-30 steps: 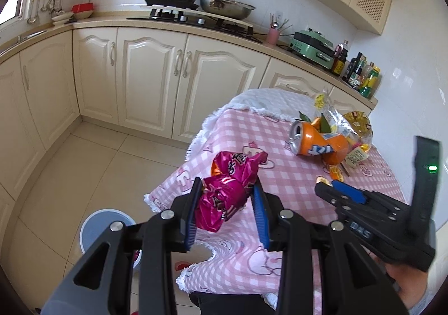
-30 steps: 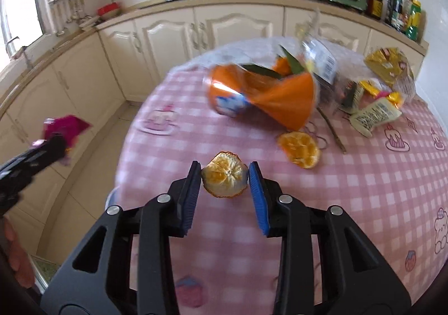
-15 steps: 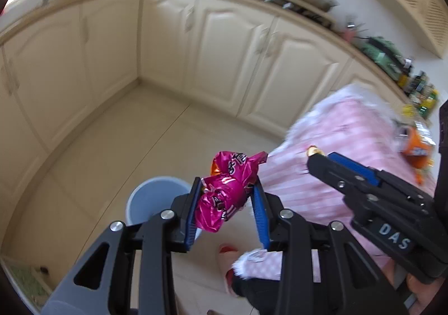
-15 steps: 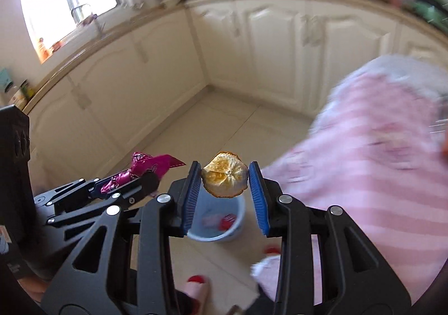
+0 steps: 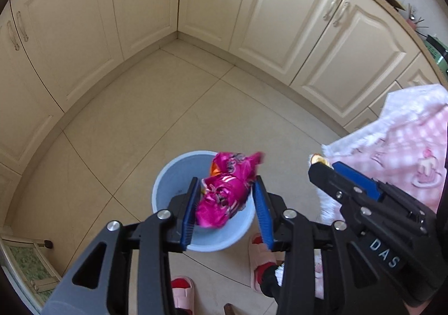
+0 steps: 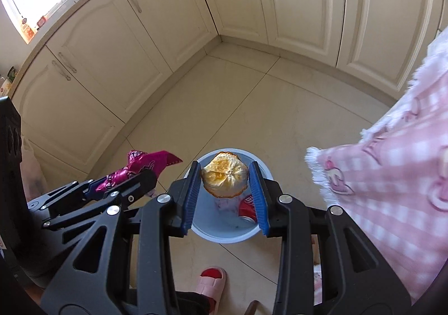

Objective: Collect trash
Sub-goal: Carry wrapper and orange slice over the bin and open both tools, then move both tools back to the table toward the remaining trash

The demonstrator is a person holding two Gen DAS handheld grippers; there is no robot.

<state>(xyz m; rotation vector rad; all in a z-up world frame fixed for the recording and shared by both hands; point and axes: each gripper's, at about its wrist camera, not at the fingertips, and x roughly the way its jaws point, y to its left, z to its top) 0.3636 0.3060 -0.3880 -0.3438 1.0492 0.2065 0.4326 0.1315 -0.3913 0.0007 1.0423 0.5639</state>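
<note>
My left gripper [image 5: 226, 210] is shut on a crumpled magenta snack wrapper [image 5: 226, 191] and holds it over a light blue bin [image 5: 170, 177] on the floor. My right gripper [image 6: 225, 197] is shut on an orange peel [image 6: 225, 179] and holds it above the same bin [image 6: 224, 233]. A red can [image 6: 246, 207] lies inside the bin. The right gripper also shows in the left wrist view [image 5: 322, 168], to the right of the bin. The left gripper with the wrapper [image 6: 145, 166] shows in the right wrist view, left of the bin.
A table with a pink checked cloth [image 5: 406, 152] hangs at the right [image 6: 392, 175]. Cream kitchen cabinets [image 5: 196, 7] line the far side and left. The person's pink slippers [image 5: 260, 259] [image 6: 208, 284] stand just before the bin. The tiled floor [image 5: 140, 124] lies around it.
Both grippers swung from the table down toward the floor. They now hover over the blue bin, still holding the wrapper and the peel.
</note>
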